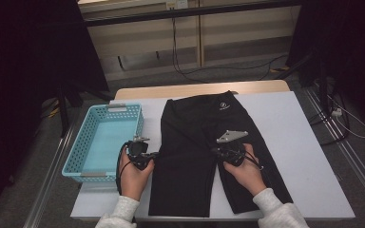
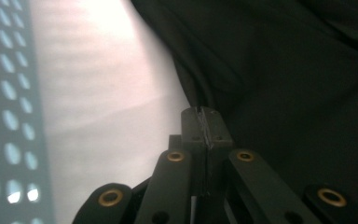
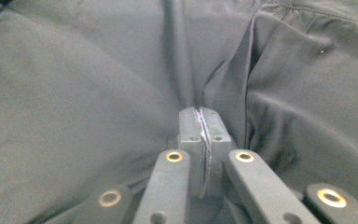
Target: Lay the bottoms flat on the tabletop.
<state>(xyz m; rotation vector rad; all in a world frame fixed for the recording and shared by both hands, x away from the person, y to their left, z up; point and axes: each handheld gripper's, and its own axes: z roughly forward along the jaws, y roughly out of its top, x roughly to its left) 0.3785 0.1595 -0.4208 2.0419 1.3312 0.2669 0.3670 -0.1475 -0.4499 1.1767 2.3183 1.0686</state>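
Nearest us, our sleeves point(image 1: 119, 213) enter at six o'clock. At nine o'clock sits the blue basket point(image 1: 83, 147). Just beside it our left gripper point(image 1: 158, 154) has its fingers point(image 2: 193, 126) pinching the left edge of the black shorts point(image 1: 195, 142), which lie flat across the middle of the table point(image 1: 294, 137). At three o'clock our right gripper point(image 1: 215, 152) pinches a fold near the crotch.

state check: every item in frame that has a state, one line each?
black shorts: spread flat on the table, waistband at the far side, legs toward the person.
blue basket: upright, empty, left of the shorts.
left tongs: shut, at the shorts' left edge; whether fabric is pinched can't be told.
right tongs: shut, at a fold near the crotch; whether fabric is pinched can't be told.
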